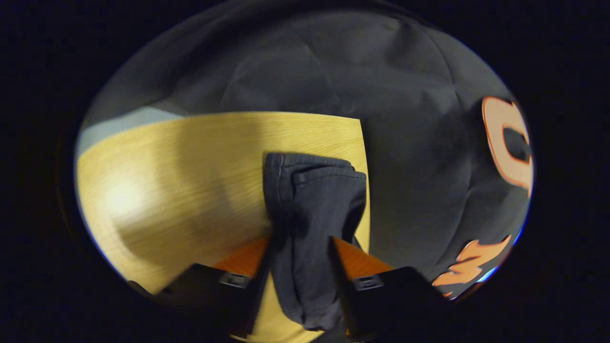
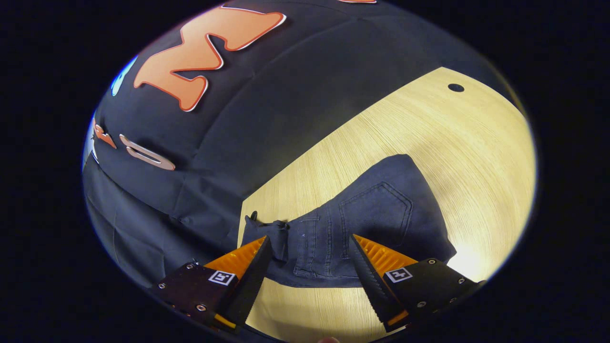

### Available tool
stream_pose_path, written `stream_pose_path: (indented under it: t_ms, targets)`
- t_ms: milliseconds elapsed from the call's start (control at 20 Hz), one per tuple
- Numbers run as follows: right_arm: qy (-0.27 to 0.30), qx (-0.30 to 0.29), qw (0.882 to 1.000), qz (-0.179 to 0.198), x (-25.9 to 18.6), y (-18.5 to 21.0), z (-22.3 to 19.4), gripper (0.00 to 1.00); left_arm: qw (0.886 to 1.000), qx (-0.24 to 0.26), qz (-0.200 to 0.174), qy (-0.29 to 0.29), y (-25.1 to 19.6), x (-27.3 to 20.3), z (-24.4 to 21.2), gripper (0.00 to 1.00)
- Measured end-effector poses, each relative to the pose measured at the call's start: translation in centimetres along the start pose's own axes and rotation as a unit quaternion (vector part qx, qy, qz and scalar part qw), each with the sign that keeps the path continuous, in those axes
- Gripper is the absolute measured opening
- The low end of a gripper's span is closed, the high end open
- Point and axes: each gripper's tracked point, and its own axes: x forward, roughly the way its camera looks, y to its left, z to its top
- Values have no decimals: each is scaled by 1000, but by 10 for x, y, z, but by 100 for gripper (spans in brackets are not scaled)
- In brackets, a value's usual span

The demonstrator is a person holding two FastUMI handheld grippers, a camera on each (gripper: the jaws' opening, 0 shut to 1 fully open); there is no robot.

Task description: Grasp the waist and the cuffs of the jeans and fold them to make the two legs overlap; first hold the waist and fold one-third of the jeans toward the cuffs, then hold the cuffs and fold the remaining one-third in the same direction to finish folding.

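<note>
Denim runs straight out between the fingers of the left gripper [image 1: 301, 247], a narrow band of dark jeans [image 1: 310, 209] whose two stacked hems lie one over the other just ahead of the tips. This looks like the cuff end, legs already overlapped, lying close to the table [image 1: 190, 162] edge on that gripper's right. The fingers flank the cloth on both sides and appear to press it, though the actual contact is hidden under the fabric, so I cannot tell whether the grip is firm.

In the right gripper view the waist end of the jeans lies ahead of the right gripper [image 2: 310, 257]: the back pocket [image 2: 376, 209] sits beyond and slightly right of the tips, a belt loop [image 2: 279, 228] just beside the left finger. Its jaws stand apart, straddling the waistband without visibly clamping it. My guess is the two grippers hold opposite ends to keep the garment taut and flat, so the waist third can fold toward the cuffs cleanly.
</note>
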Motion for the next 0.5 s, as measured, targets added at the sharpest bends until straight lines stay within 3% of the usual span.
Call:
stream_pose_path:
  t_ms: [50, 100, 150, 250, 350, 500]
  targets:
    - [4, 5, 1000, -2, 1, -2, -2, 99, 1000, -15, -10, -16, -5, 6, 4, 90]
    - [5, 9, 1000, -3, 2, 0, -2, 99, 1000, -7, -13, -26, -9, 12, 10, 90]
    - [3, 12, 1000, -1, 2, 1, -1, 99, 999, 27, 9, -35, 0, 20, 15, 86]
    - [1, 19, 1000, 3, -1, 3, -1, 99, 993, 107, 45, -26, 7, 35, 9, 42]
    - [-4, 19, 1000, 0, -4, 2, 3, 99, 988, 143, 54, -19, 5, 60, 3, 0]
    - [-15, 15, 1000, -4, -8, 1, 9, 99, 990, 142, 3, -20, -33, 32, -4, 1]
